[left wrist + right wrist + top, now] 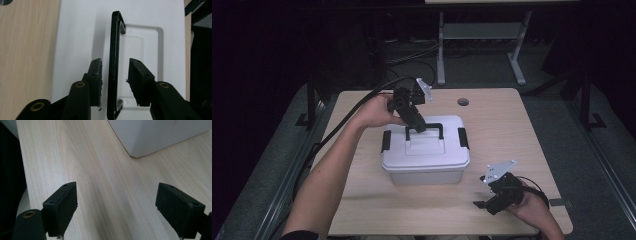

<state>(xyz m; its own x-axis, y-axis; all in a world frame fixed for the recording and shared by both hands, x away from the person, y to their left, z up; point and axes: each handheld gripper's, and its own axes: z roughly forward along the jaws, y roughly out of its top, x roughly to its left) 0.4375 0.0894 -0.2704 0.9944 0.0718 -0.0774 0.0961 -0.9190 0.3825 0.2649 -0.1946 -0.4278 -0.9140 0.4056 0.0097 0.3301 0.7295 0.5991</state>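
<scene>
The white lidded box (426,150) sits mid-bench (512,130); its hard plastic should be stiff, smooth and rather slippery, probably light, so the thin black carry handle (114,65) raised above the lid is the sensible hold; the left hand-held gripper (115,75) straddles that handle, jaws narrow but not pressing; right of the box, nearer the person, the right hand-held gripper (116,207) gapes wide over bare pale wood; beyond the box the room is dark, with grey floor.
</scene>
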